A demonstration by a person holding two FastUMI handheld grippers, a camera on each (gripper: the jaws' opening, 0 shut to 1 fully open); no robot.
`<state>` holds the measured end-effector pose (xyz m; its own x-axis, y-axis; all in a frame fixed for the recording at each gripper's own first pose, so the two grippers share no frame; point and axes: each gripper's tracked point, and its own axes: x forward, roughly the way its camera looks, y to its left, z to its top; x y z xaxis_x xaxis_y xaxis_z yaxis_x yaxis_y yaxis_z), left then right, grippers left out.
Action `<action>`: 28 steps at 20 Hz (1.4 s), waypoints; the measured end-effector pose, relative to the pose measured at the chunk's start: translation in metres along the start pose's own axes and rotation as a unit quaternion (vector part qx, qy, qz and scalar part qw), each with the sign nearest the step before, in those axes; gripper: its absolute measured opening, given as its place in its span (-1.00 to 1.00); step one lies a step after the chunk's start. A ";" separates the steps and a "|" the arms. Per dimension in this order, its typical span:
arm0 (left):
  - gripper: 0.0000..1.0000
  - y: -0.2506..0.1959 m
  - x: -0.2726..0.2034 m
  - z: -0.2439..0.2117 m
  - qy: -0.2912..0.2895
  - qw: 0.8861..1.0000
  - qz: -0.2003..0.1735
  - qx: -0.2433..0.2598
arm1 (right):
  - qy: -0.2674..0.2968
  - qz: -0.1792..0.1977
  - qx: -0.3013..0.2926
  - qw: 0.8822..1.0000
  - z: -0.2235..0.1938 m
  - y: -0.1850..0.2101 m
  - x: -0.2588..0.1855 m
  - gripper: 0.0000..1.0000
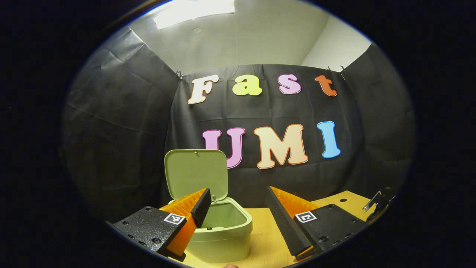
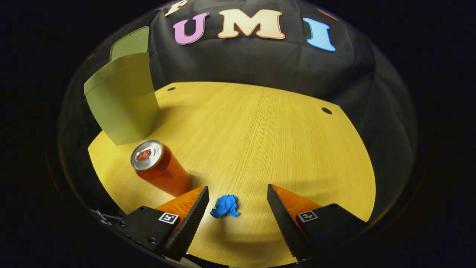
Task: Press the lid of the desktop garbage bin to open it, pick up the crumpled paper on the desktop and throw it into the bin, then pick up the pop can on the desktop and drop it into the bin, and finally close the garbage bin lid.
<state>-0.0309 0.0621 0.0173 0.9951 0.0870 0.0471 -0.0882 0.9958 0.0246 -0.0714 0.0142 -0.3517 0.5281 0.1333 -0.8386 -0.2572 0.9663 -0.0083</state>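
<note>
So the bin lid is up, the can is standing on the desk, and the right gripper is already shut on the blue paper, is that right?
Not quite. The right gripper is open, its fingers either side of the crumpled blue paper without touching it, as the right gripper view shows. The rest holds: the bin has its lid up, and the can stands on the desk.

We see a wooden tabletop (image 2: 267, 134) with pale yellow grain and two small dark holes (image 2: 326, 110) near its far edge. Black cloth (image 1: 122, 123) hangs behind it as the wall, under a white ceiling (image 1: 260, 33) with a bright light panel (image 1: 193, 11).
</note>
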 end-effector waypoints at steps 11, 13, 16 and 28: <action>0.92 0.012 -0.006 -0.013 0.022 1.000 0.008 0.006 | 0.056 0.021 0.005 0.998 -0.033 0.014 0.017 0.63; 0.92 0.012 -0.008 -0.015 0.025 1.000 0.008 0.006 | 0.047 0.027 0.000 0.999 -0.030 0.019 0.020 0.36; 0.84 0.015 -0.010 -0.015 0.025 1.000 0.009 0.007 | 0.035 0.018 0.005 0.999 -0.026 0.016 0.018 -0.59; 0.84 0.034 -0.014 -0.018 0.023 1.000 0.015 0.000 | -0.138 0.011 -0.027 0.990 0.128 0.026 -0.039 -0.66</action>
<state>-0.0470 0.0950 -0.0003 0.9931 0.1172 0.0011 -0.1172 0.9928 0.0237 0.0052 0.0622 -0.2494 0.7203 0.2170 -0.6589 -0.3100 0.9504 -0.0259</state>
